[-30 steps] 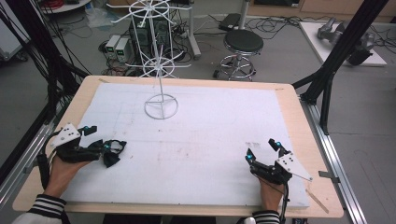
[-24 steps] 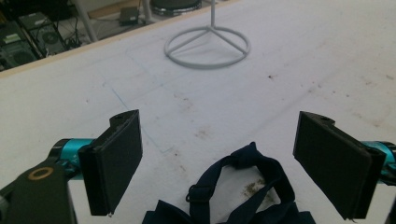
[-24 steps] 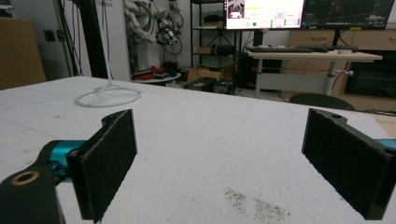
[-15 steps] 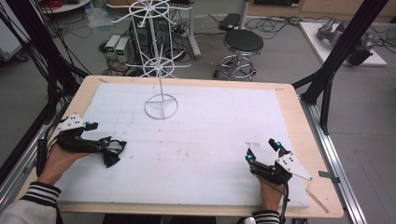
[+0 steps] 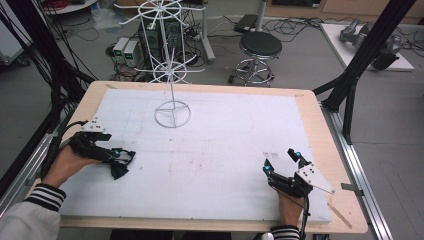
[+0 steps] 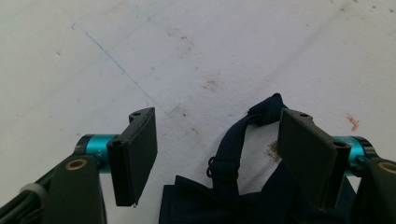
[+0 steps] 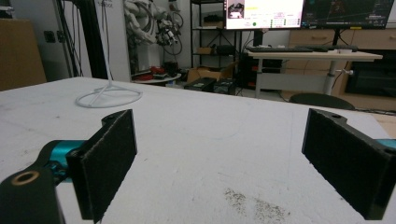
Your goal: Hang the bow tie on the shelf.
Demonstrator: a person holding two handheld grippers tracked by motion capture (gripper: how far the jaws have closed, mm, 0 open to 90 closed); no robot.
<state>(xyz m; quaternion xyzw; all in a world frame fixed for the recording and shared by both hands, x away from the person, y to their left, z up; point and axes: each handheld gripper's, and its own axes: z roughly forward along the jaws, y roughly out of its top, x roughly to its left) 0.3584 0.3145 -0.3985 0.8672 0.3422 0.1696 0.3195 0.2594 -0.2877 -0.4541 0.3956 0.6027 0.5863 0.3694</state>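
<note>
High view: two grippers work over one white-covered bench (image 5: 210,165). One left gripper (image 5: 121,159) sits at the left edge above one dark cloth item (image 5: 118,170); one right gripper (image 5: 282,161) rests near the front right, well apart from it. One white wire rack (image 5: 171,75) stands at the far centre. Left gripper view: jaws wide, straddling the navy cloth with its strap (image 6: 233,151), not closed on it. Right gripper view: jaws wide over bare bench, rack base (image 7: 109,97) ahead.

Left gripper (image 5: 119,159) over dark cloth (image 5: 120,169) (right gripper (image 5: 281,161) well apart).
</note>
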